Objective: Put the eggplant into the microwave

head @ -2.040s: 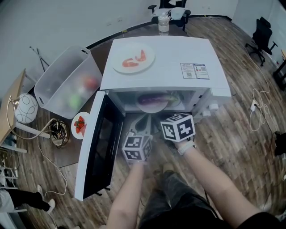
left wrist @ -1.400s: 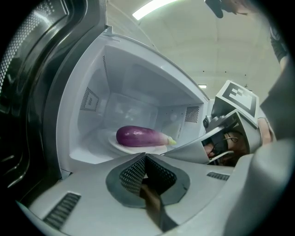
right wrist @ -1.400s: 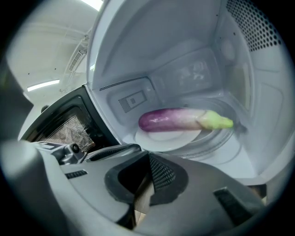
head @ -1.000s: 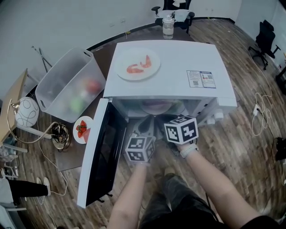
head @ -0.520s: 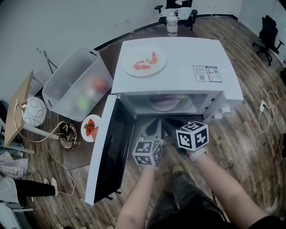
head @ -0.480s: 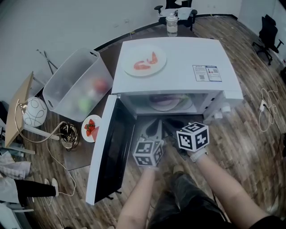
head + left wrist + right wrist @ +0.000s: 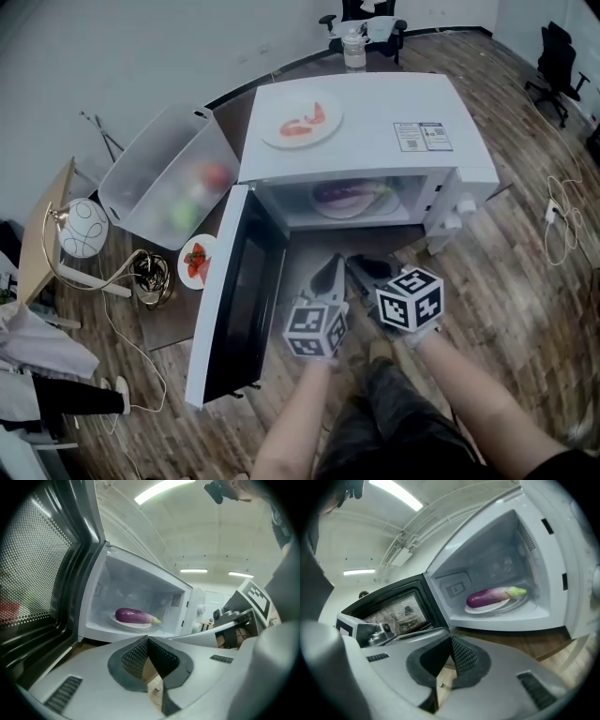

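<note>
Two grippers, both with jaws closed together and nothing between the pads. The left gripper (image 7: 333, 272) (image 7: 148, 640) and right gripper (image 7: 361, 272) (image 7: 451, 640) hang side by side, near each other, in front of the microwave (image 7: 375, 108) and apart from it, both aimed at its open cavity.

The eggplant (image 7: 342, 194) (image 7: 133, 616) (image 7: 490, 596) lies on its side on a white plate (image 7: 123, 622) (image 7: 476, 610) on the cavity floor, green stem end toward the control side.

The door (image 7: 234, 291) stands swung wide at the head view's left, its dark mesh window filling the left edge of the left gripper view. The cavity mouth is unobstructed between the door hinge and the control panel (image 7: 450, 202).

The microwave rests on a brown table (image 7: 173, 323). Its flat white top carries a dish (image 7: 281, 139) of shrimp (image 7: 302, 122) and a printed label (image 7: 421, 136).

To the left of the microwave sits a clear bin (image 7: 141, 178) with blurred red and green contents, and just beside the door a small saucer (image 7: 187, 272) of strawberries (image 7: 197, 262).

Farther left are a round white lamp (image 7: 82, 228) and coiled cable (image 7: 150, 277). The room has a wood-plank floor (image 7: 525, 253), open to the right of the microwave save for a white cord (image 7: 553, 211), and office chairs (image 7: 553, 66) along the far side.
</note>
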`<state>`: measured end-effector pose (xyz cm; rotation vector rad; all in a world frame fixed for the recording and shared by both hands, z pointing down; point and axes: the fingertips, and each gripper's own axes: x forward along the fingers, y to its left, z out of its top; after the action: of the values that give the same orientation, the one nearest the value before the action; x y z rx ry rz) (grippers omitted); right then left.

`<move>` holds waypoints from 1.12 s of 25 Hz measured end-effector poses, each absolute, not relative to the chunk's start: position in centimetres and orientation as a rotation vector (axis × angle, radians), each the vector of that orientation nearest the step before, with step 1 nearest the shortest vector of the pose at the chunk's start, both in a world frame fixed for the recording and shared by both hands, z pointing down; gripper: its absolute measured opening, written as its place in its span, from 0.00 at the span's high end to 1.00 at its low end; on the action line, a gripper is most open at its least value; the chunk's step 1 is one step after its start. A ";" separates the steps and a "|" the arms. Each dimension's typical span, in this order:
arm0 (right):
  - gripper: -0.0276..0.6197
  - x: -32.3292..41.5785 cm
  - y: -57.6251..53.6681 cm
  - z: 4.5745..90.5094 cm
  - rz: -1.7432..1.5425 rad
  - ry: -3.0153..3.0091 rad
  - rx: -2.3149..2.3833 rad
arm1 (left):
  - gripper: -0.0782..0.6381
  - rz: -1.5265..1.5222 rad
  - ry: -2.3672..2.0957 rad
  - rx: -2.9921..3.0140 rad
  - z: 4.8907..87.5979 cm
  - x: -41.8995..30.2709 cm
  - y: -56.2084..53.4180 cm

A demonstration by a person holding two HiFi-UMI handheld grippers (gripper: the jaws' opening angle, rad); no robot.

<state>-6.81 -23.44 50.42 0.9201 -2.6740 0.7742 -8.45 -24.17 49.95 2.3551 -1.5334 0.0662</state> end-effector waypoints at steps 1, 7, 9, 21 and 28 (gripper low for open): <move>0.96 -6.8 -23.0 50.1 0.761 -2.681 0.924 | 0.89 0.062 -1.536 2.357 49.7 -8.4 -23.8; 0.96 -6.0 -20.5 48.7 0.727 -2.686 0.965 | 0.89 0.070 -1.522 2.384 48.4 -7.6 -20.8; 0.96 -6.0 -19.5 48.4 0.715 -2.694 0.960 | 0.89 0.069 -1.514 2.386 48.2 -7.5 -19.7; 0.96 -5.0 -14.4 45.9 0.562 -2.701 1.023 | 0.89 0.048 -1.494 2.428 46.3 -6.8 -14.5; 0.96 -2.7 -12.6 44.0 0.516 -2.722 1.142 | 0.89 0.004 -1.500 2.465 44.4 -6.0 -12.3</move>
<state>-2.71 -12.64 43.98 1.1418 -2.7222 0.5157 -6.01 -12.26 44.35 2.4653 -1.4998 0.0038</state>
